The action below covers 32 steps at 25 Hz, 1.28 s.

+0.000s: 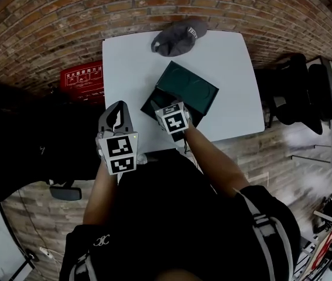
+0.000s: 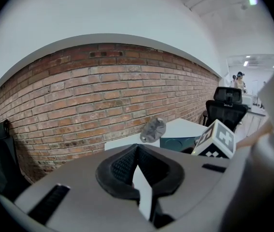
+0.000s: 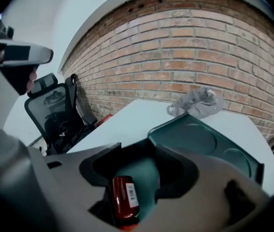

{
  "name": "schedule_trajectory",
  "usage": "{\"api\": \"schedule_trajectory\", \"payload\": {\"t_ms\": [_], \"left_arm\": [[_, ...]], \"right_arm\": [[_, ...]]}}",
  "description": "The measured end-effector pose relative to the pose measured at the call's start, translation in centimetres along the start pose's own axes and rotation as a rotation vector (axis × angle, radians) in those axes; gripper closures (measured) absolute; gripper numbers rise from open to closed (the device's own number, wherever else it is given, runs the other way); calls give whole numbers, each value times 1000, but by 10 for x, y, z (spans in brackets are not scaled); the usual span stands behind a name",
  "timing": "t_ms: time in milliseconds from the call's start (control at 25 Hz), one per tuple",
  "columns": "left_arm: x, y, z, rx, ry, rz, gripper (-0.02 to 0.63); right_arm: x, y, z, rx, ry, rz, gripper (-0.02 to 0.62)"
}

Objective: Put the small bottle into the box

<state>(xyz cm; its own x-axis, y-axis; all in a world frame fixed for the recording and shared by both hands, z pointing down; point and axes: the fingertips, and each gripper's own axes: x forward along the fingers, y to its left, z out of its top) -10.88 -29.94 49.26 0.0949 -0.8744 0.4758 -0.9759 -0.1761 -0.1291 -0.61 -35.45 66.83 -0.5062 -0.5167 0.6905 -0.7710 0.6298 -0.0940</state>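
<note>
Head view, looking steeply down: a white table (image 1: 130,63) stands against a brick wall. A grey cap (image 1: 177,37) lies at its far edge. Nearer the person sits a dark green box (image 1: 204,101), its lid tipped open toward the cap. The right gripper (image 1: 168,113) reaches into the open box from the near side. The left gripper (image 1: 119,111) is held over the table's near left edge, beside the box and apart from it. A red sign (image 1: 84,78) shows left of the table and a black chair (image 1: 297,89) to its right.

Left gripper view: the jaws meet at their tips with nothing between them; white table shows through the narrow gap behind.

Right gripper view: the jaws are apart. A small red bottle (image 3: 123,201) with a barcode label shows in the gap, close to the left-hand jaw, with the green inside of the box behind it. Whether it rests on the box floor cannot be told.
</note>
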Motion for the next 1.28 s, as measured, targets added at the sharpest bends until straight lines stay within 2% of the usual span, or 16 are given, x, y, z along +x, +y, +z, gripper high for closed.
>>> {"api": "schedule_trajectory", "payload": {"t_ms": [80, 240, 360, 640, 960, 1120, 1280], "left_arm": [[0, -1, 3, 1, -8, -4, 598], [0, -5, 8, -2, -22, -12, 598], [1, -7, 13, -12, -36, -22, 598], [2, -16, 32, -34, -104, -51, 598], [4, -31, 49, -48, -158, -105, 598], [4, -38, 58, -41, -189, -131, 598], [1, -45, 68, -45, -241, -166, 598]], "right_arm": [[-14, -6, 14, 31, -75, -30, 384], [-49, -19, 41, 51, -203, -109, 514], [-75, -25, 61, 60, -287, -154, 549], [-140, -46, 96, 95, -468, -275, 566], [-210, -62, 120, 133, -682, -336, 566], [-235, -70, 127, 133, -739, -402, 566], [-251, -73, 126, 85, -744, -485, 566]]}}
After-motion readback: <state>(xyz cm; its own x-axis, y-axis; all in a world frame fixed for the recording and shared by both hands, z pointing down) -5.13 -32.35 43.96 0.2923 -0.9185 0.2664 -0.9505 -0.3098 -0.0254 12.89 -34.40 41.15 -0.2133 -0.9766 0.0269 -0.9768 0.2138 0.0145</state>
